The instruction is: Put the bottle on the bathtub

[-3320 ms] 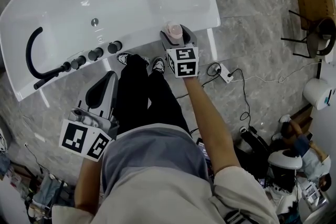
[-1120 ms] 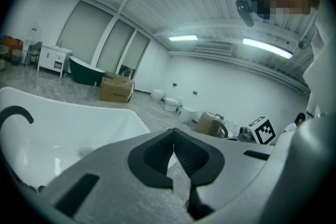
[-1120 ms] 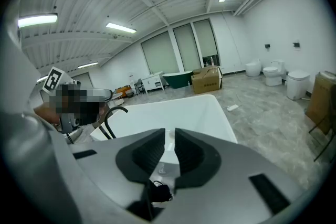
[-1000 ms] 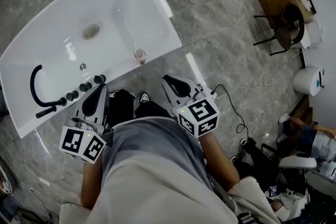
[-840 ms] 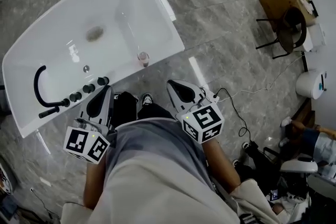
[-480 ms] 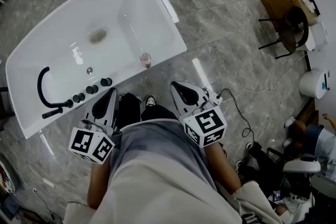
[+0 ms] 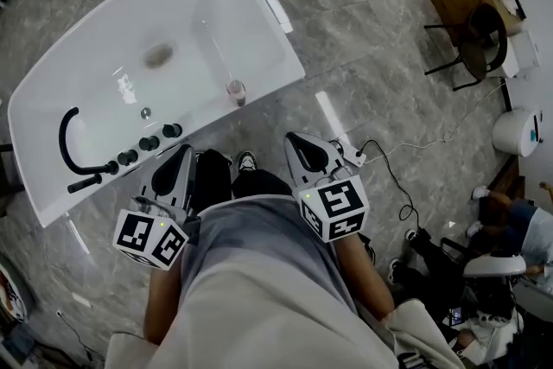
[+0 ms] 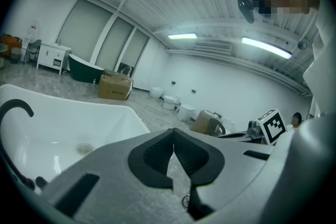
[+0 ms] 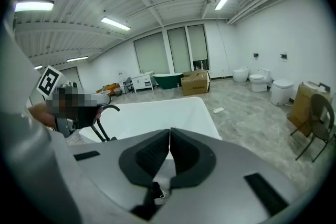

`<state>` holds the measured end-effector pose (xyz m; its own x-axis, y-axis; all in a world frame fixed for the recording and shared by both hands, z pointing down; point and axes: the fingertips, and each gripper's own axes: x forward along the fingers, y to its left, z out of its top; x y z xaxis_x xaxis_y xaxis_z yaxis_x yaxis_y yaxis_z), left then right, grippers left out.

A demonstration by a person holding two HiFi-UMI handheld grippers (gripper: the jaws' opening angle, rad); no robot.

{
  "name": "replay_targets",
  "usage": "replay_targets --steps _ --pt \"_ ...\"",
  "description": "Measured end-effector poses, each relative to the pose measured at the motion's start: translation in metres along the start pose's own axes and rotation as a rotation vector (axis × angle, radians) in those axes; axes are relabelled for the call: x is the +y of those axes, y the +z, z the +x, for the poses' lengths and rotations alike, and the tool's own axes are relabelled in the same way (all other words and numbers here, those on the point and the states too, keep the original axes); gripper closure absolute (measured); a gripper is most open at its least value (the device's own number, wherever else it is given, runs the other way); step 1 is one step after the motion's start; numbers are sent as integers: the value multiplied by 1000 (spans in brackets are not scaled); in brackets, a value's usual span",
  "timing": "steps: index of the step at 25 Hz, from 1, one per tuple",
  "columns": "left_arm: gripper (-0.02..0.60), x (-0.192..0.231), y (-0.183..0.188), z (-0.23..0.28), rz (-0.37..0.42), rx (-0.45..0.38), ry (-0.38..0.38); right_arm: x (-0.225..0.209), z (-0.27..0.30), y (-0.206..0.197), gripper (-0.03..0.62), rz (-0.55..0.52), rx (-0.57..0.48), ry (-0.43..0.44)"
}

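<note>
A small clear bottle (image 7: pixel 235 91) with a pinkish base stands upright on the near rim of the white bathtub (image 7: pixel 104 30), with nothing touching it. My left gripper (image 7: pixel 183 153) hangs low in front of the person's legs, jaws shut and empty, short of the tub's tap end. Pulled back towards the body, my right gripper (image 7: pixel 295 139) is also shut with nothing between its pads, well below and to the right of the bottle. The left gripper view has its own jaws (image 8: pixel 172 145) closed over the tub (image 8: pixel 63 123). In the right gripper view the closed jaws (image 9: pixel 169 147) hide the bottle.
A black curved faucet (image 7: pixel 67 143) and a row of dark knobs (image 7: pixel 147 143) sit at the tub's left end. The person's shoes (image 7: pixel 246 162) are by the tub. A power strip and cable (image 7: pixel 350 153) lie on the grey floor; a chair and cardboard box (image 7: pixel 479 13) stand far right.
Some seconds back my right gripper was at the bottle on the tub rim; now the bottle stands free and that gripper has drawn back to the body. The left gripper has hardly moved.
</note>
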<state>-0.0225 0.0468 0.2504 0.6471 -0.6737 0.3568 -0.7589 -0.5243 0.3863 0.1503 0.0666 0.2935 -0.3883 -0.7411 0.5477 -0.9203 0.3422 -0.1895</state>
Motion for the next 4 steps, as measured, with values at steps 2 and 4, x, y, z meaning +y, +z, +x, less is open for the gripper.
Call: replay_targets --steps 2,4 --pt "574 2 -3 -2 -2 3 -2 2 1 -4 582 0 8 -8" --pt "574 5 -6 -6 -5 6 -4 7 2 -8 582 0 16 -15"
